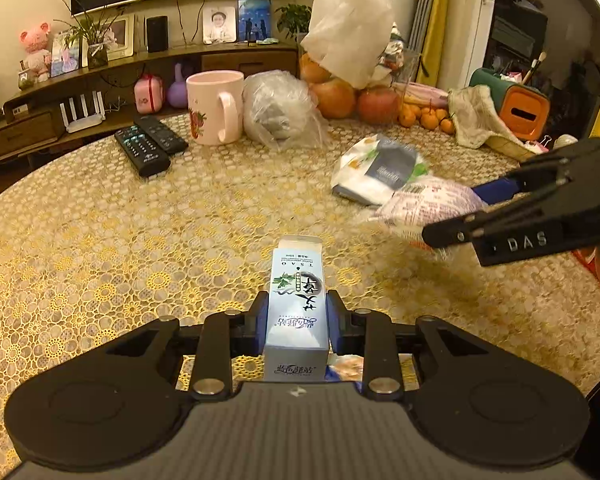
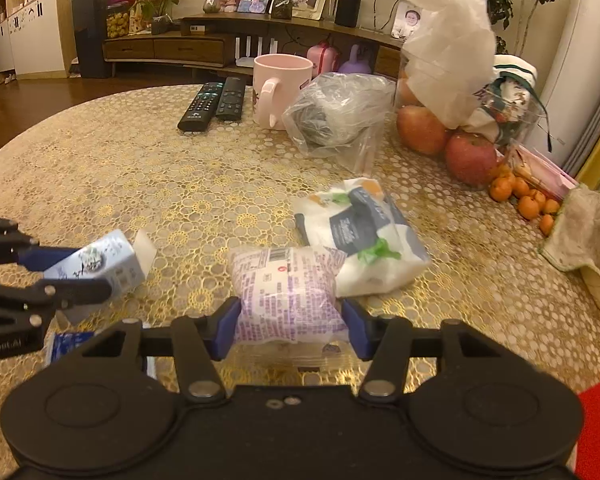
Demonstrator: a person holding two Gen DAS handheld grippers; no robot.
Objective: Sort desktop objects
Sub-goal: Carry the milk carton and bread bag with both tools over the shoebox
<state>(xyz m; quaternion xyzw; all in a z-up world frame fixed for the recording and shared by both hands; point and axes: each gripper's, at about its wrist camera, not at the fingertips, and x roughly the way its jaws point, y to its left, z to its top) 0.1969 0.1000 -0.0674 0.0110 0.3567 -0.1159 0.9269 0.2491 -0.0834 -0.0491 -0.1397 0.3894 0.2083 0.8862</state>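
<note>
Your left tongs point(image 1: 298, 320) are clamped on a pale blue carton point(image 1: 298, 300), blue pads on its two long sides, so the box points straight ahead along the fingers with its end flap open at the far end. From the right wrist view the carton sits tilted, raised off the table point(image 2: 140, 168), which reads as a carry and not a rest.

Your right tongs point(image 2: 290, 320) are pressed against a soft pouch with purple print point(image 2: 286, 292), pads on its left and right edges. The film bulges between them, so the grip looks firm (soft contents, likely to sag if tipped). It is held low; I cannot tell whether it touches the table. Its far corner overlaps or meets a white tissue pack point(image 2: 364, 236) lying flat just beyond.

Likely reason for both holds: each item is lifted for sorting, one per hand, over the open middle of the table, well apart from the mug point(image 2: 282, 88), the two remotes point(image 2: 214, 104) and the fruit point(image 2: 452, 140) at the far edge.

Writing:
- carton: "TSAO" in small capitals, large brushed Chinese characters, leaf motif; the rest too small to read.
- pouch: barcode and dense purple text, illegible.
- tissue pack: dark label, unreadable.
- right tool body: "DAS", seen from the left wrist view.
</note>
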